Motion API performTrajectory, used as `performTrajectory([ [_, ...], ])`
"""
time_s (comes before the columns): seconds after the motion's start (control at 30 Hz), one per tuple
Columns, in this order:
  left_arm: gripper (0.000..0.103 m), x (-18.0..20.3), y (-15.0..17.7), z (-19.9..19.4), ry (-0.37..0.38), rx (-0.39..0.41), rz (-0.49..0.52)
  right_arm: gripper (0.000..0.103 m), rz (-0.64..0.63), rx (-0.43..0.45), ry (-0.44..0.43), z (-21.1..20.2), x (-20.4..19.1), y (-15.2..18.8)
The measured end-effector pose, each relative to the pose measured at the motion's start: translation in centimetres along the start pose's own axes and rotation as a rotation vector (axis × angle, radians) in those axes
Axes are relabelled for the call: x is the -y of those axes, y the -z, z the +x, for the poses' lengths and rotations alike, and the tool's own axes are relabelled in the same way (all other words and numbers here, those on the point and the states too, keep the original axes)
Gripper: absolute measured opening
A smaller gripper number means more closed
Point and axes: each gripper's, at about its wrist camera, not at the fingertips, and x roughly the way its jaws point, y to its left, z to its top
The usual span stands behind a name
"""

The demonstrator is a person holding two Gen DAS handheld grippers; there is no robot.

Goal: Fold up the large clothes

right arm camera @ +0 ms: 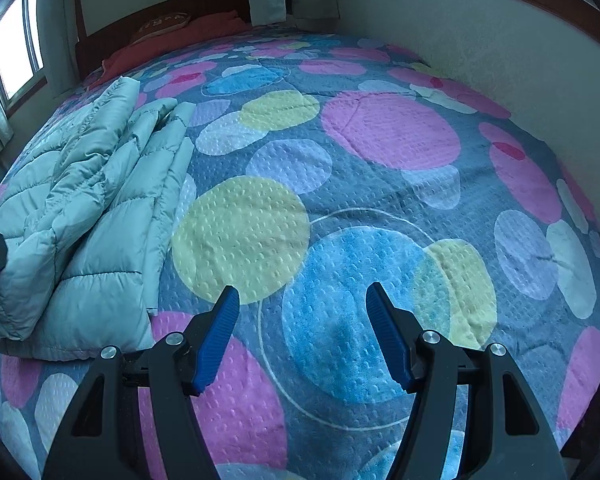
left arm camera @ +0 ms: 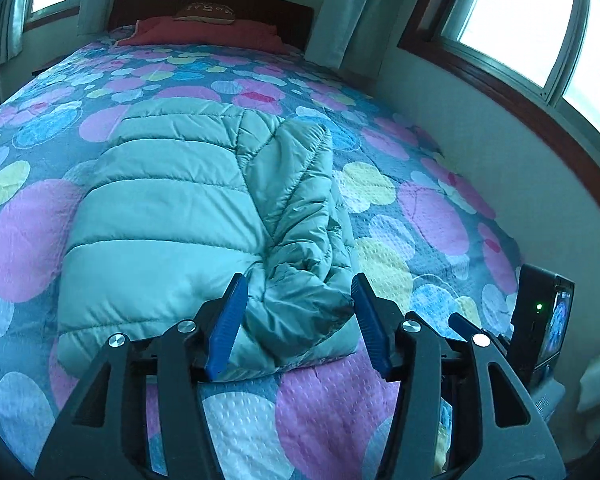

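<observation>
Pale green quilted jacket [left arm camera: 172, 216] lies on the bedspread [right arm camera: 380, 140] straight ahead of the left gripper [left arm camera: 298, 320], its long axis running away; jaws released, folded sleeve [left arm camera: 300, 216] between them untouched. Right gripper [right arm camera: 302, 332], released and empty, sits farther off, jacket to its left

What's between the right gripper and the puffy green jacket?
Only bare spotted bedspread between right gripper and puffy green jacket, in the right wrist view.
</observation>
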Motion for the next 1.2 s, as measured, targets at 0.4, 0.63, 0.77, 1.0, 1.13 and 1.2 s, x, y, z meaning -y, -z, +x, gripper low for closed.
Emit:
performTrajectory([
  [0.4, 0.057, -8.3, 1.5, -6.4, -0.038, 0.149, -0.264, 0.065, 0.011, -0.007, -0.041, -1.3, -1.0, 0.5],
  [0.63, 0.061, -15.7, 0.8, -5.2, 0.005, 0.156, -0.568, 0.065, 0.088, 0.014, -0.17, -2.4, -1.9, -1.4],
  [0.77, 0.061, -18.6, 0.2, -4.1, 0.048, 0.17, -0.703, 0.065, 0.157, 0.015, -0.301, -2.1, -2.8, -3.4],
  [1.0, 0.063, -20.8, -0.5, -0.6, 0.178, 0.147, -0.9, 0.071, 0.36, -0.027, -0.625, 1.2, -4.5, -7.1],
  [1.13, 0.064, -20.9, -0.5, 1.6, 0.202, 0.116, -0.952, 0.071, 0.456, -0.061, -0.702, 4.1, -5.5, -8.7],
  [1.2, 0.064, -20.9, -0.4, 2.6, 0.215, 0.095, -0.971, 0.071, 0.464, -0.088, -0.713, 5.5, -6.1, -9.3],
])
